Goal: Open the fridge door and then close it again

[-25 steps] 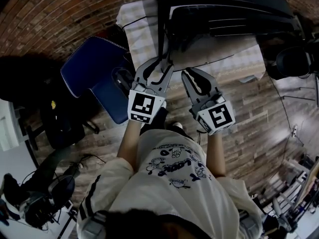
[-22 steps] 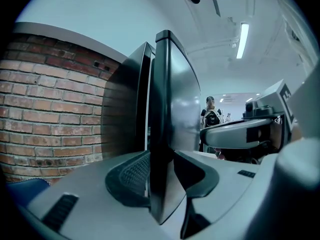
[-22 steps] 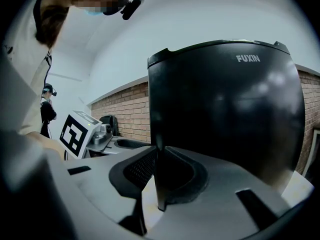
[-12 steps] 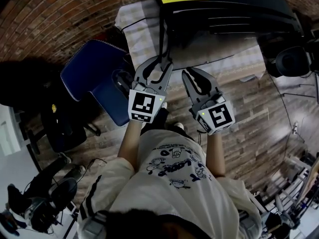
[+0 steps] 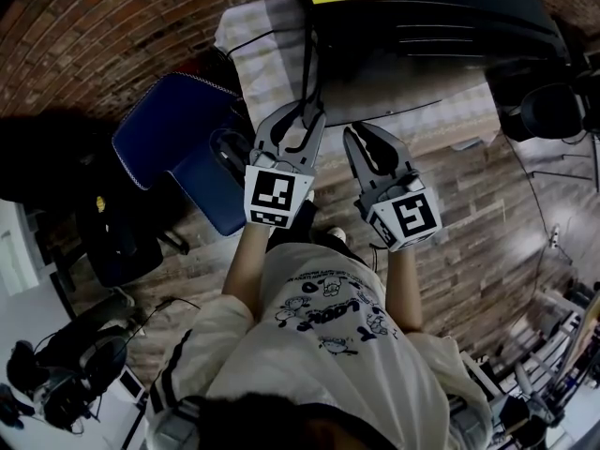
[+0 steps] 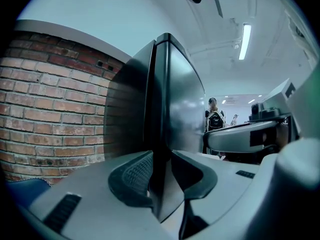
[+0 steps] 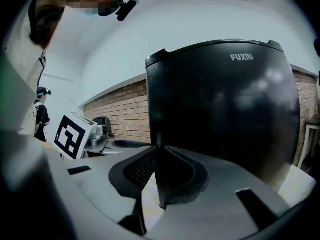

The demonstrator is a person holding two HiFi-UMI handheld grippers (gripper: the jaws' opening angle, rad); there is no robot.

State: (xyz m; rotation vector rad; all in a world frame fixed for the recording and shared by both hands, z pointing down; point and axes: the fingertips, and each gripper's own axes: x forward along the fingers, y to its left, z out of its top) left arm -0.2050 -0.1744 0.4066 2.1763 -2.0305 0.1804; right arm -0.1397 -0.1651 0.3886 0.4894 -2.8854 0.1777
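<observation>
Brick wall (image 6: 50,109) runs behind on my left and wooden floor (image 5: 469,214) lies below, with a blue chair (image 5: 178,148) off to the left. Straight ahead stands the black fridge (image 7: 220,119), on what looks like a cloth-covered surface (image 5: 262,54). Its fridge door (image 6: 182,99) sits flush with the cabinet, so I judge the opening has not yet begun. The left hand-held gripper (image 6: 161,159) is at the door's left front edge. Its jaws have just been closing, that edge stands between them, and both pads look to be on it. The right hand-held gripper (image 7: 159,151) hangs just beside it, short of the fridge, its jaws a little apart with nothing in them. The door is a stiff, glossy panel, so I expect it to be slippery under the pads and to give nothing when squeezed. A firm pinch deep on the edge seems wiser than a fingertip hold. I chose this edge on the guess that the hinges are on the far side, which I cannot see. The seal will probably resist at first, then let go suddenly. The fridge looks small and may slide on its cloth if I pull hard.
</observation>
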